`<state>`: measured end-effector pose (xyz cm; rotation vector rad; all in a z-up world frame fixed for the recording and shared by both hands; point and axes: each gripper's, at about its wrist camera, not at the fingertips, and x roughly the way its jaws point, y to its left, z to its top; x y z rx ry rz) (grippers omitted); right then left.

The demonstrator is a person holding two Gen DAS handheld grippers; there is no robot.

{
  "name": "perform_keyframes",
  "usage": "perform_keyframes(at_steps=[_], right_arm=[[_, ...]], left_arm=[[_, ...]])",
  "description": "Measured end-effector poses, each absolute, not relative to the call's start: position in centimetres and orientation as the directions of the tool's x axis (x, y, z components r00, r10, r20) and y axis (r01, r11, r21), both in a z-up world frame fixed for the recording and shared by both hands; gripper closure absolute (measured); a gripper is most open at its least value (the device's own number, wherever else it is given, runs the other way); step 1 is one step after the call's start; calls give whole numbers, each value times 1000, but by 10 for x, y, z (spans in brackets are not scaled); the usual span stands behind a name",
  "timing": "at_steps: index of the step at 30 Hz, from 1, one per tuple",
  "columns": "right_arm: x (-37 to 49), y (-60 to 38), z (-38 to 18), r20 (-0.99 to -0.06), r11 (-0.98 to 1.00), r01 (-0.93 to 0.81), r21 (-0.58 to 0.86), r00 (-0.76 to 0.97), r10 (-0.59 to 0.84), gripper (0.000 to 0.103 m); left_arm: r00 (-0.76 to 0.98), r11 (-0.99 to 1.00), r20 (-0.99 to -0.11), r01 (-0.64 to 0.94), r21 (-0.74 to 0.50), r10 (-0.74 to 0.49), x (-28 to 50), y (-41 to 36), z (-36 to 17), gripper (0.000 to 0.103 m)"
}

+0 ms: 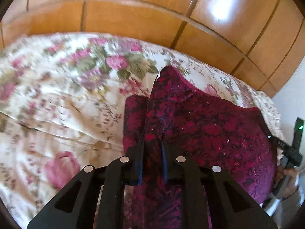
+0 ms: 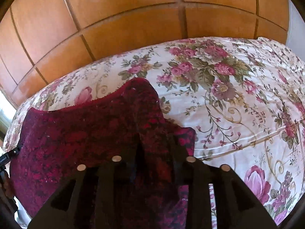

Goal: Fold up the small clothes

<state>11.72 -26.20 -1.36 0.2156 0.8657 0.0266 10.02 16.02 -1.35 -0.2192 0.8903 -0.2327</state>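
Observation:
A dark red garment [image 1: 200,126] with a crimson floral pattern is held up above the flowered bed. My left gripper [image 1: 152,143] is shut on its left edge, cloth bunched between the black fingers. My right gripper [image 2: 155,143] is shut on the same garment [image 2: 85,129] at its other edge, with cloth draped over the fingers. The garment hangs stretched between the two grippers. The right gripper also shows at the right rim of the left wrist view [image 1: 289,152], and the left gripper at the left rim of the right wrist view [image 2: 7,158].
A bedspread [image 1: 57,95] printed with pink roses covers the bed and also shows in the right wrist view [image 2: 238,95]. A wooden panelled wardrobe [image 1: 133,15] stands right behind the bed. A white wall [image 1: 291,103] is at the right.

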Motion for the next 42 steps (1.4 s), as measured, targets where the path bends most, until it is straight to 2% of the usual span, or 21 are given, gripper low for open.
perform_keyframes(at_steps=[1, 4, 9, 10, 11, 12, 17, 26, 31, 34, 35, 36, 38, 42], right_arm=[[116, -261, -10, -752, 981, 61, 185, 651, 101, 64], [108, -256, 9, -714, 987, 69, 143, 698, 54, 32], [99, -244, 33, -667, 987, 53, 150, 743, 61, 27], [98, -237, 35, -666, 989, 35, 145, 742, 72, 23], [98, -232, 35, -666, 990, 23, 137, 742, 75, 22], [99, -224, 36, -668, 992, 9, 128, 740, 80, 21], [109, -205, 27, -690, 992, -19, 124, 717, 100, 18], [124, -192, -1, -731, 993, -20, 116, 675, 99, 16], [126, -192, -3, -731, 992, -17, 124, 675, 103, 13], [130, -193, -4, -735, 991, -11, 137, 669, 109, 11], [130, -193, -4, -737, 990, -7, 138, 667, 108, 11], [130, -193, -3, -738, 990, -2, 142, 667, 107, 11], [129, -193, 1, -734, 990, 0, 143, 671, 106, 11], [120, -196, 14, -707, 988, -8, 157, 698, 118, 11]], left_arm=[[623, 962, -737, 108, -249, -261, 96, 156, -7, 88], [673, 984, -718, 112, -137, -177, 89, 144, 13, 88], [708, 992, -696, 116, -48, -116, 95, 136, 29, 86], [716, 993, -691, 112, -32, -103, 95, 133, 31, 81], [724, 994, -684, 108, -20, -93, 96, 131, 33, 64], [735, 994, -672, 108, -15, -90, 95, 131, 36, 53], [751, 996, -657, 94, 7, -67, 97, 132, 42, 52], [710, 998, -703, 68, 12, -40, 117, 146, 30, 52], [642, 992, -758, 97, -75, -120, 141, 157, 14, 52], [580, 977, -786, 123, -176, -215, 160, 162, 4, 52], [565, 971, -790, 119, -206, -237, 166, 164, 0, 54], [546, 959, -790, 125, -255, -281, 171, 165, -4, 73], [518, 939, -784, 153, -308, -341, 176, 162, -9, 92], [606, 958, -743, 151, -242, -283, 160, 159, 0, 99]])
